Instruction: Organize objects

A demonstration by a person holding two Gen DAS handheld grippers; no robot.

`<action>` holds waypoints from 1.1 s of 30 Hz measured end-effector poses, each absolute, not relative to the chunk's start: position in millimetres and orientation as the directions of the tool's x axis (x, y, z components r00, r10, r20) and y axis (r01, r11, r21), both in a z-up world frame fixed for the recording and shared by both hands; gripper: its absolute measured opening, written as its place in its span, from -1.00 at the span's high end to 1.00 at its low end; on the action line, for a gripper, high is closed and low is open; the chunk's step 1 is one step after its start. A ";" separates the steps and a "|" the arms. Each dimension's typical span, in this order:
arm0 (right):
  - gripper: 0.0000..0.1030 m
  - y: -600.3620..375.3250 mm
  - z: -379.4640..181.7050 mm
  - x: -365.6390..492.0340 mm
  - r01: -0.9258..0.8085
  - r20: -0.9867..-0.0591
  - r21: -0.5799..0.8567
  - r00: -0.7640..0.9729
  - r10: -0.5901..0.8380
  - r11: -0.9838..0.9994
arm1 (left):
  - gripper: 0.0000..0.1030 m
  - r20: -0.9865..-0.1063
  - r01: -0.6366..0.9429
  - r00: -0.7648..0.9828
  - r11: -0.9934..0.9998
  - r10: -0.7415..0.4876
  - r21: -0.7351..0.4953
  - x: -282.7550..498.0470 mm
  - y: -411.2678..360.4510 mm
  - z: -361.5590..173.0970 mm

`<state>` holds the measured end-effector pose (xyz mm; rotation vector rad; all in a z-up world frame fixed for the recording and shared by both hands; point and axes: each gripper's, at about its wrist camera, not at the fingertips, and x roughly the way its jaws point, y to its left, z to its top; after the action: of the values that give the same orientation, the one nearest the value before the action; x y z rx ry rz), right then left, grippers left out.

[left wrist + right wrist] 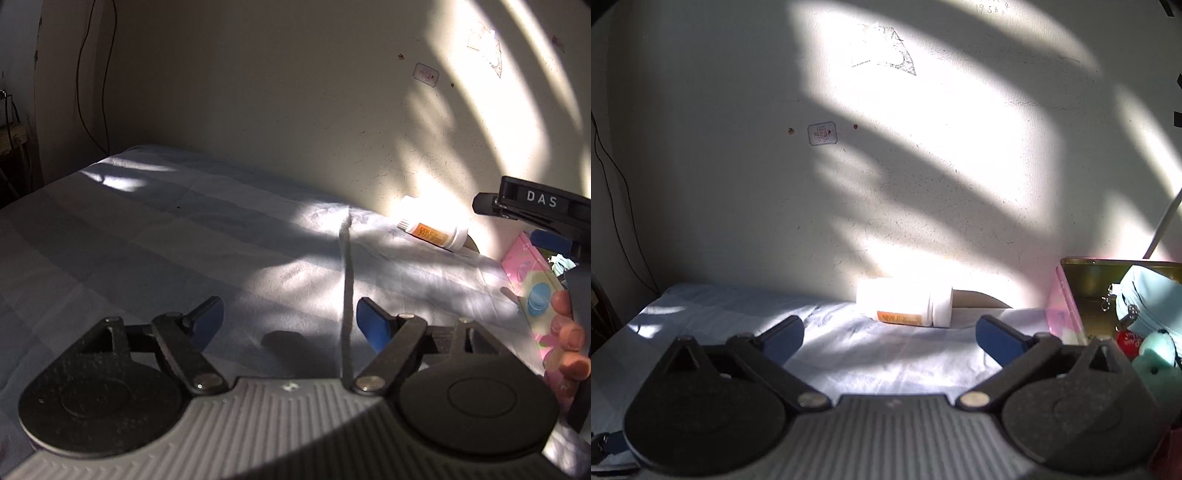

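Mostly bare bed (pixel 155 236), pale sheet, wide free stretch at left and centre. Left hand-held gripper (pixel 290 323): jaws apart, nothing between, thin white cord (pixel 347 291) hanging just ahead of right finger. Right hand-held gripper (pixel 889 338): jaws spread wide, empty. White bottle (pixel 905 302), orange label, lying on side against wall (pixel 738 184) at far edge of bed. Pink box (pixel 1067 306) at right edge, teal pouch (pixel 1148 295) inside.

Left tongs (pixel 290 323) open, empty; right tongs (pixel 889 335) wide open.
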<state>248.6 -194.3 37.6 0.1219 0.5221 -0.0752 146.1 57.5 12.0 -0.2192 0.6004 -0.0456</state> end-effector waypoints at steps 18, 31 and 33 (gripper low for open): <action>-1.00 -166.1 -34.5 367.4 0.326 -0.542 -0.142 0.765 -0.349 0.935 | -0.59 -0.511 0.011 0.822 0.905 -0.250 -0.425 138.7 78.1 24.7; -0.99 -197.6 -41.3 348.0 0.425 -0.556 -0.057 0.738 -0.382 0.903 | -0.60 -0.530 0.000 0.807 0.899 -0.259 -0.439 142.3 80.1 21.6; -1.00 -214.6 -42.1 340.5 0.453 -0.572 0.010 0.734 -0.366 0.892 | -0.60 -0.532 0.002 0.804 0.897 -0.264 -0.442 142.6 79.7 21.2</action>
<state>340.5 -214.6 -42.1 0.1531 0.5953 -0.4521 142.6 79.7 21.2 -0.4414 0.6244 -0.1479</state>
